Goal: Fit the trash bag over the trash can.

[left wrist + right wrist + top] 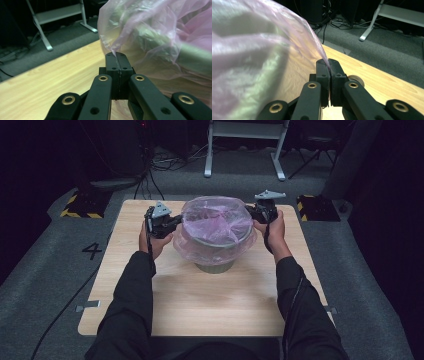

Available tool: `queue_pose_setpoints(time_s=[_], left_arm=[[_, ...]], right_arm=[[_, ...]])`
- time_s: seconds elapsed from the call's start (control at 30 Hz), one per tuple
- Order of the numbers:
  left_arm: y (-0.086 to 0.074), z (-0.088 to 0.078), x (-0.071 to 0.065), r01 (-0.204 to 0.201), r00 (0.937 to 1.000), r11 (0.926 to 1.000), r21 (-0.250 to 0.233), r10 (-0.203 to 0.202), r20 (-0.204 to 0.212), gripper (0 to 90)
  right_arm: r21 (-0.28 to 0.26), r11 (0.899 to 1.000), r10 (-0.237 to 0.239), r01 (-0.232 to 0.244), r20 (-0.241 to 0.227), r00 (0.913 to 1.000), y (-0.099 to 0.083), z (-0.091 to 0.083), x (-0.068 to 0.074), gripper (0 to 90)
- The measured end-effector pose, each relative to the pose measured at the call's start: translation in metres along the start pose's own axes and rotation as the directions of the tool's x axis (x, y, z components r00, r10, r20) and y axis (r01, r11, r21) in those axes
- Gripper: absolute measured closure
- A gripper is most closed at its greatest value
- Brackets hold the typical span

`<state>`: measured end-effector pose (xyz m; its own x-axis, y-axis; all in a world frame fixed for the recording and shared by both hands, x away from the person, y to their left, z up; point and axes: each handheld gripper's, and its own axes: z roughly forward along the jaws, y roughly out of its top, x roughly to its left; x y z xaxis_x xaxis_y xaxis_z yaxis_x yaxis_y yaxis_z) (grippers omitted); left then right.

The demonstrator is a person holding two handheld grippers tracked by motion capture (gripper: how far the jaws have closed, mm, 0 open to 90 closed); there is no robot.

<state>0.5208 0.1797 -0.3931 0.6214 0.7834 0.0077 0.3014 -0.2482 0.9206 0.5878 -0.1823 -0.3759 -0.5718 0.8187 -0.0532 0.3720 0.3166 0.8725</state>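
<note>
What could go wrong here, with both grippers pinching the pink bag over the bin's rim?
1. The thin pink plastic bag is pinched at small points by the left gripper and right gripper; pulling down could tear it.
2. Uneven pulling might tip the small grey-green bin, which stands free on the wooden table.
3. The film may slip out of the shut fingers.

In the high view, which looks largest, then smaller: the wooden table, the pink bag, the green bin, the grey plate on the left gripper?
1. Table, by far the largest.
2. Pink bag.
3. Green bin; the bag hides most of it, so its real size is uncertain.
4. Grey plate on the left gripper, smallest.
</note>
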Motion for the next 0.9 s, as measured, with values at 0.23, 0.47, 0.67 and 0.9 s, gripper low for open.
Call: queue_pose_setpoints(time_s=[0.23, 0.47, 0.67, 0.9], left_arm=[[-0.010, 0.016, 0.003, 0.068, 0.9976, 0.9975, 0.017, -0.069, 0.001, 90.0], [-0.021, 0.032, 0.003, 0.107, 0.9941, 0.9908, 0.083, -0.108, 0.007, 90.0], [-0.036, 0.038, 0.005, 0.130, 0.9911, 0.9837, 0.125, -0.132, 0.012, 89.9], [-0.052, 0.036, 0.006, 0.129, 0.9912, 0.9803, 0.150, -0.132, 0.011, 89.8]], right_arm=[[0.016, 0.999, 0.040, -0.040, -0.003, 0.9992, -0.016, 0.008, -0.004, 87.8], [0.041, 0.996, 0.073, -0.073, 0.002, 0.9973, -0.028, 0.015, -0.010, 88.3], [0.065, 0.992, 0.105, -0.105, -0.004, 0.9944, -0.043, 0.018, -0.017, 88.9], [0.082, 0.989, 0.126, -0.125, -0.001, 0.9921, -0.057, 0.018, -0.021, 88.9]])
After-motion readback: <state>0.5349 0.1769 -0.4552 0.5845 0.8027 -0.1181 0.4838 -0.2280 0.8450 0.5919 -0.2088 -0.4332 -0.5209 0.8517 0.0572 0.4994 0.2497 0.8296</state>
